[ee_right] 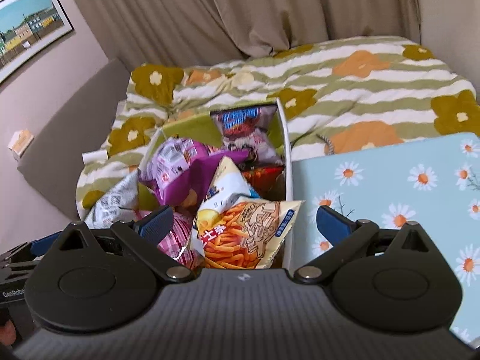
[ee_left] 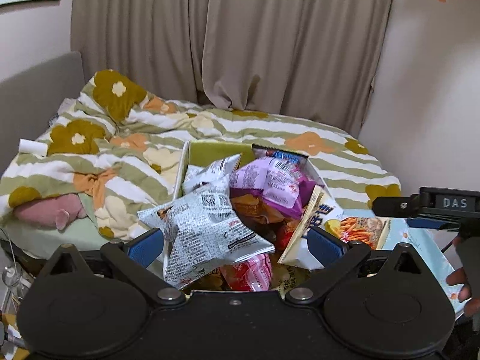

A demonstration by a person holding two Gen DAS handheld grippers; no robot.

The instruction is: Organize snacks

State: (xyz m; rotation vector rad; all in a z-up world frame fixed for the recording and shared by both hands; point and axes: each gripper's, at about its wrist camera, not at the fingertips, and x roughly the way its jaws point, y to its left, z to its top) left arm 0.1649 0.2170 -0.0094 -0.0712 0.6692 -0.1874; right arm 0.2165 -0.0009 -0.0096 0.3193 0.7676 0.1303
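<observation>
A green-lined box (ee_left: 210, 151) with white walls stands at the bed's near edge, heaped with snack bags. In the left wrist view a silver printed bag (ee_left: 207, 228) lies on top between my open left gripper's (ee_left: 235, 244) blue pads, not pinched. A purple bag (ee_left: 273, 186) and a white-blue bag (ee_left: 312, 225) lie behind. In the right wrist view the box (ee_right: 286, 150) holds a fries bag (ee_right: 246, 234) lying between my open right gripper's (ee_right: 244, 219) pads, beside the purple bag (ee_right: 180, 177).
A daisy-print light-blue board (ee_right: 405, 186) lies right of the box. The bed has a flowered striped duvet (ee_left: 135, 138) and a pink plush (ee_left: 51, 210). Beige curtains (ee_left: 240, 45) hang behind. My right gripper shows at the left wrist view's right edge (ee_left: 426, 207).
</observation>
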